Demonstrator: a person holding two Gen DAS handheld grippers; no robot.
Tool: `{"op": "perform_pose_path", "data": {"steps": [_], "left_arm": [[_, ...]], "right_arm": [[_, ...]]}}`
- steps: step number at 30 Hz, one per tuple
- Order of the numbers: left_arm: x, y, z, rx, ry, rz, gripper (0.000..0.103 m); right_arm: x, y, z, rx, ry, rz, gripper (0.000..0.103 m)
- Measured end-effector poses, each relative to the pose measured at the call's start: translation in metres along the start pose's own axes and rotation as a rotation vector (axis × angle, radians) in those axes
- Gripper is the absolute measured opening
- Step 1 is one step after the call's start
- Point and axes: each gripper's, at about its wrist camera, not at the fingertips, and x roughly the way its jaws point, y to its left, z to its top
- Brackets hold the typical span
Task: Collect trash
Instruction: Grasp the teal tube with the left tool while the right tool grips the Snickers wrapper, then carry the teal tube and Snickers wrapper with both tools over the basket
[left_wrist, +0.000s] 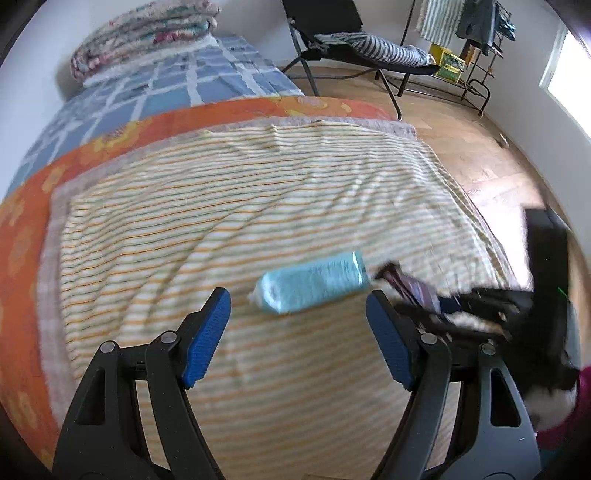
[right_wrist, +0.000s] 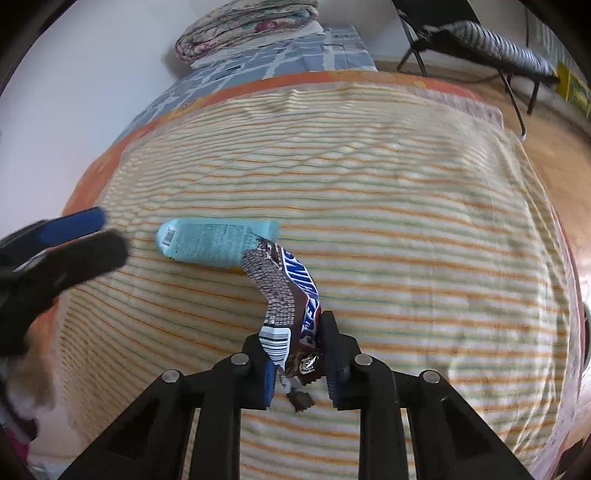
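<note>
A: Right hand-held gripper (right_wrist: 299, 363) is clamped on the near end of the brown candy wrapper (right_wrist: 286, 291). Barcode end sits between the pads; the rest curls up and away toward the far side.

B: And the wrapper's far tip?

A: It overlaps the right end of the light-blue packet (right_wrist: 212, 242) in the right wrist view; touching or just in front, can't tell. The packet lies flat on the striped blanket (left_wrist: 258, 192) on the bed, about mid-blanket.

B: Left side?

A: Left hand-held gripper (left_wrist: 297, 325) has its jaws wide apart and nothing between them. It hangs over the blanket with the blue packet just beyond its fingertips (left_wrist: 208, 332), slightly right of centre. Frame is blurred.

B: Risks?

A: The grip on the wrapper is only at the crumpled tail. Thin foil, so it could slide out if the hand swings fast. Also, if the wrapper tip is resting on the packet, lifting may nudge the packet sideways, right when the left side lines up on it.

B: Anything else?

A: The two hand-held grippers are near each other; the right one shows at the left one's right finger, so a clash is possible. The soft blanket may also bunch into the left pads along with the packet.
</note>
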Motion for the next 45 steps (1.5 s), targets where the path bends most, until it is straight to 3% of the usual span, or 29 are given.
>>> {"op": "perform_pose_path", "data": {"steps": [8,13,21,25,27,28,31,33,34,38,41,45], "left_arm": [[0.048,0.01,0.026,-0.06,0.05,-0.047,0.077],[0.071,0.019,0.025,-0.088,0.119,-0.085,0.059],[0.056,0.01,0.003,-0.04,0.166,-0.164,0.058],[0.055,-0.02,-0.01,0.085,0.189,-0.093,0.058],[0.057,-0.035,-0.011,0.161,0.176,-0.01,0.058],[0.059,-0.041,-0.011,0.18,0.172,0.009,0.058],[0.065,-0.051,-0.01,0.213,0.174,0.053,0.058],[0.068,-0.057,-0.013,0.247,0.169,0.096,0.048],[0.068,-0.057,-0.014,0.251,0.162,0.096,0.047],[0.061,-0.053,-0.022,0.238,0.15,0.088,0.039],[0.056,-0.047,-0.022,0.205,0.144,0.08,0.036],[0.041,-0.033,-0.025,0.123,0.121,0.061,0.036]], "right_arm": [[-0.019,-0.021,-0.017,0.024,0.039,0.023,0.02],[-0.024,-0.028,-0.022,0.016,0.045,0.012,0.02],[-0.021,-0.044,-0.023,0.063,0.04,0.015,0.024],[-0.022,-0.045,-0.023,0.055,0.042,0.024,0.03],[-0.023,-0.045,-0.021,0.051,0.035,0.01,0.053],[-0.024,-0.045,-0.021,0.049,0.027,0.0,0.056],[-0.026,-0.045,-0.018,0.041,0.013,-0.027,0.058],[-0.027,-0.047,-0.015,0.033,0.004,-0.044,0.057],[-0.026,-0.047,-0.014,0.029,0.001,-0.05,0.057],[-0.023,-0.054,-0.011,0.047,0.003,-0.052,0.03],[-0.021,-0.056,-0.011,0.047,0.008,-0.05,0.017],[-0.026,-0.054,-0.015,0.055,0.006,-0.036,0.011]]}}
